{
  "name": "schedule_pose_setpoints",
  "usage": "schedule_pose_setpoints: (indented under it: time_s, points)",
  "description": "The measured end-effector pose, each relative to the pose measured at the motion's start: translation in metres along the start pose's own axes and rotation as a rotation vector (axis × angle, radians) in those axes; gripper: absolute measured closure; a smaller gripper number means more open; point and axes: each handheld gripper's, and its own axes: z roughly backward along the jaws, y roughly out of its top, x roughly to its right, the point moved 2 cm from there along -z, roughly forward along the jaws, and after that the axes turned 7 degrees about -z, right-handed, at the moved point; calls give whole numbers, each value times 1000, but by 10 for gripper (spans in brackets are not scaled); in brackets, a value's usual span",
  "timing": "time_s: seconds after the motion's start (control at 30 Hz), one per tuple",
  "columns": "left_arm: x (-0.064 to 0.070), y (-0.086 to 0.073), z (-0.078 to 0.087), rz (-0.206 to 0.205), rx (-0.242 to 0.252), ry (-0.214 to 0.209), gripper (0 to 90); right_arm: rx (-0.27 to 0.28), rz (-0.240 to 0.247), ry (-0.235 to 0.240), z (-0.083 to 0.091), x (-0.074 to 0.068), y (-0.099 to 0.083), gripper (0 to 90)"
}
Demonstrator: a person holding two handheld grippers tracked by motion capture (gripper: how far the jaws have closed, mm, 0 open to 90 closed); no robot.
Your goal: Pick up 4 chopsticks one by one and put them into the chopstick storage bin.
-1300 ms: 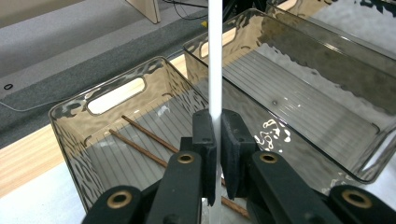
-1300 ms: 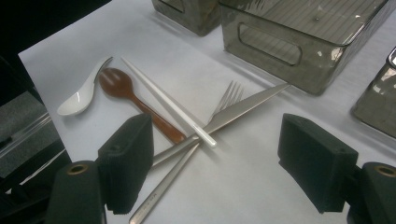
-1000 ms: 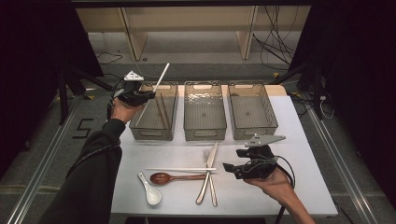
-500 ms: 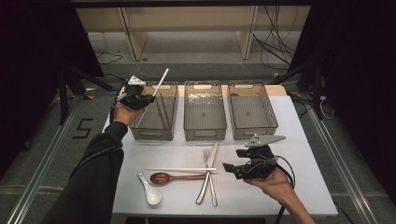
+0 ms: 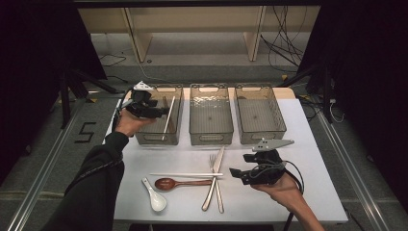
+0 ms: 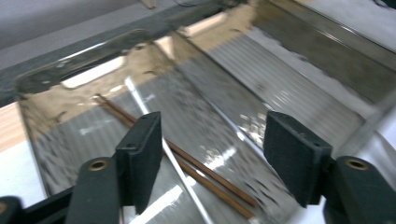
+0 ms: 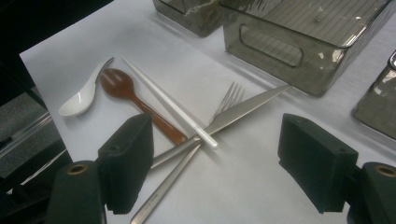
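My left gripper (image 5: 161, 111) hovers open over the left bin (image 5: 156, 137). In the left gripper view its jaws (image 6: 212, 135) stand wide apart above the bin floor. There a white chopstick (image 6: 140, 100) lies beside a pair of brown chopsticks (image 6: 201, 172). From above, the white chopstick (image 5: 168, 119) rests slanted inside that bin. My right gripper (image 5: 236, 175) sits open low over the table, aimed at the cutlery. Before its jaws (image 7: 217, 140) lie a second white chopstick (image 7: 168, 102), a wooden spoon (image 7: 140, 102), a fork (image 7: 229, 100) and a knife (image 7: 247, 109).
A white ceramic spoon (image 5: 155, 196) lies at the front left of the white table. Behind the cutlery stand the middle bin (image 5: 211, 137) and the right bin (image 5: 262, 134), both smoky transparent. Dark floor, cables and a shelf frame surround the table.
The left gripper held a white chopstick up over the left bin; now its jaws have opened and the chopstick lies in the bin. The right gripper has stayed put.
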Motion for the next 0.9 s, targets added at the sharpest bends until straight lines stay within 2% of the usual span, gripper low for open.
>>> schedule_pose_setpoints:
  time_s: [0.13,0.23,0.3,0.4,0.53,0.7,0.9]
  points:
    - [20,-5,12,-33,3,-66,312,0,-1,-2,0,0,0,279]
    - [35,-12,15,-96,-14,-122,307,-1,0,-2,0,0,0,279]
    - [46,-15,16,-147,-44,-136,301,-2,-3,-4,0,1,0,278]
    - [61,-17,17,-184,-55,-166,287,0,1,-5,0,0,0,278]
    - [76,-24,14,-236,-103,-181,267,13,6,-6,1,-1,1,278]
    - [85,-37,10,-268,-163,-202,255,19,2,-9,3,0,0,278]
    - [91,-50,6,-276,-191,-219,253,39,3,-20,5,1,0,278]
